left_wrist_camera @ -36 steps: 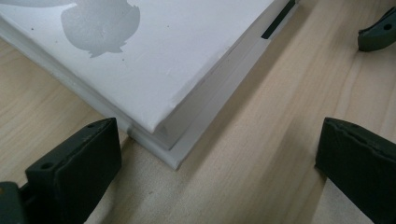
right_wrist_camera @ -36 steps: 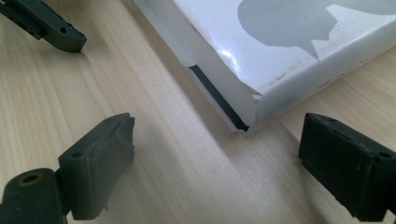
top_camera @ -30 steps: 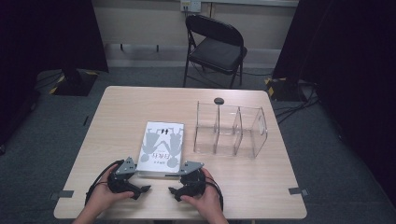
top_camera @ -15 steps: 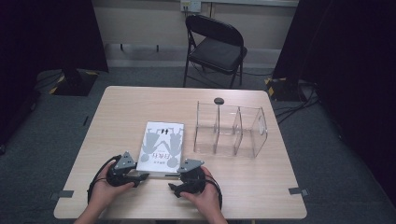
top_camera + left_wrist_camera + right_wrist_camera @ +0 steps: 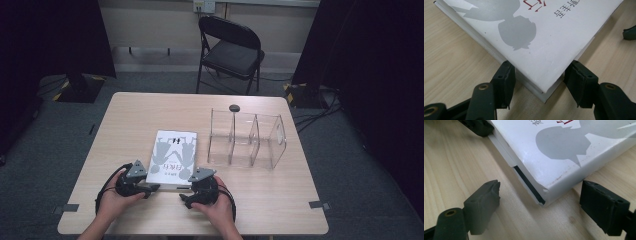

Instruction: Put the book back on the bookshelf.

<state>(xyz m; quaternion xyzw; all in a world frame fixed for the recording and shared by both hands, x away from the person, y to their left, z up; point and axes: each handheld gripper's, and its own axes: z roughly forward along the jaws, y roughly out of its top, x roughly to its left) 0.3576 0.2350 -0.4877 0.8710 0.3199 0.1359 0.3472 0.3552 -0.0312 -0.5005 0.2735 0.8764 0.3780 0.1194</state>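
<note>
Left gripper (image 5: pixel 537 82) has just closed in on the near corner of the book (image 5: pixel 172 159), jaws touching its edges. Right gripper (image 5: pixel 540 205) open, straddling the other corner. Lift looks imminent.

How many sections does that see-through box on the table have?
3, side by side in the clear divided box, right of the white book: a left section, a middle one and a right one. All look empty, though glare blurs the walls.
</note>
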